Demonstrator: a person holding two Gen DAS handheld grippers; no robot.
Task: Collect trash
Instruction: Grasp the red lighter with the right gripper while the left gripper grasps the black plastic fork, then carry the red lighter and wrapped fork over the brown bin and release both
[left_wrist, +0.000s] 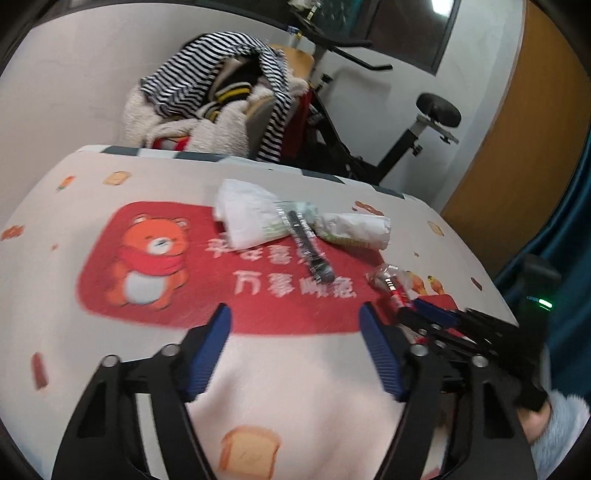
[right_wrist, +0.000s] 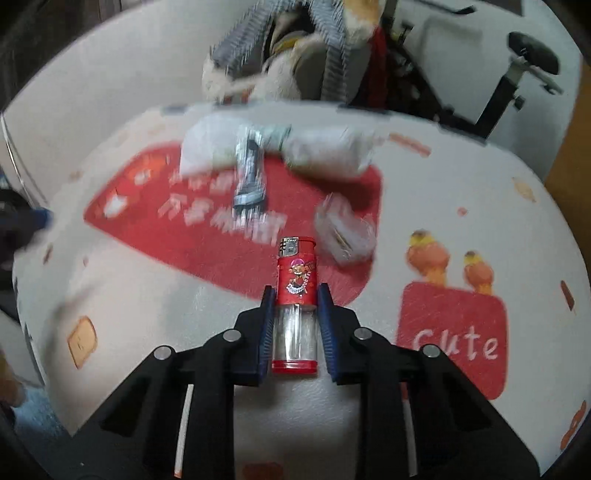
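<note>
My right gripper (right_wrist: 295, 291) is shut on a red lighter (right_wrist: 296, 280) with a clear lower half, held above the table; it also shows in the left wrist view (left_wrist: 399, 295) at the right. My left gripper (left_wrist: 295, 314) is open and empty over the tablecloth (left_wrist: 258, 369). Ahead of it lie crumpled white paper (left_wrist: 243, 214), a black wrapped stick (left_wrist: 310, 247), a second white wrapper (left_wrist: 358, 229) and a crumpled clear plastic wrapper (left_wrist: 384, 275). The right wrist view shows the same paper (right_wrist: 207, 151), stick (right_wrist: 249, 173) and clear wrapper (right_wrist: 345, 232), blurred.
The tablecloth (right_wrist: 461, 184) is white with a red bear panel (left_wrist: 147, 258) and a red "Cute" patch (right_wrist: 454, 336). Behind the table stand a chair piled with striped clothes (left_wrist: 221, 85) and an exercise bike (left_wrist: 406, 129). A wooden door (left_wrist: 517, 147) is at right.
</note>
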